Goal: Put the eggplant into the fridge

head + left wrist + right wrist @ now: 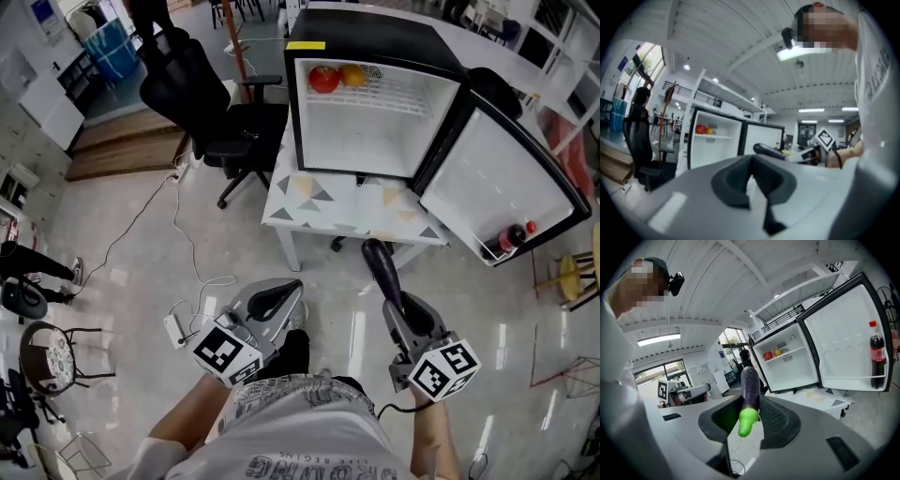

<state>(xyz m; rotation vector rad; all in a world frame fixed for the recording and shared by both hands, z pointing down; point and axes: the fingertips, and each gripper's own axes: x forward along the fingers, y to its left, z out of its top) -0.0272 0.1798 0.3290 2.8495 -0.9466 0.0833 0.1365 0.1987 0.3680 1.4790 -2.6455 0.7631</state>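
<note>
A dark purple eggplant with a green stem sticks forward out of my right gripper, whose jaws are shut on it. It points toward the black mini fridge, which stands open on a low white table a short way ahead. Its white inside holds a red fruit and an orange fruit on the top shelf. My left gripper is beside the right one, shut and holding nothing.
The fridge door swings out to the right, with a cola bottle in its rack. A black office chair stands left of the table. A cable and power strip lie on the floor at left. A yellow stool is at far right.
</note>
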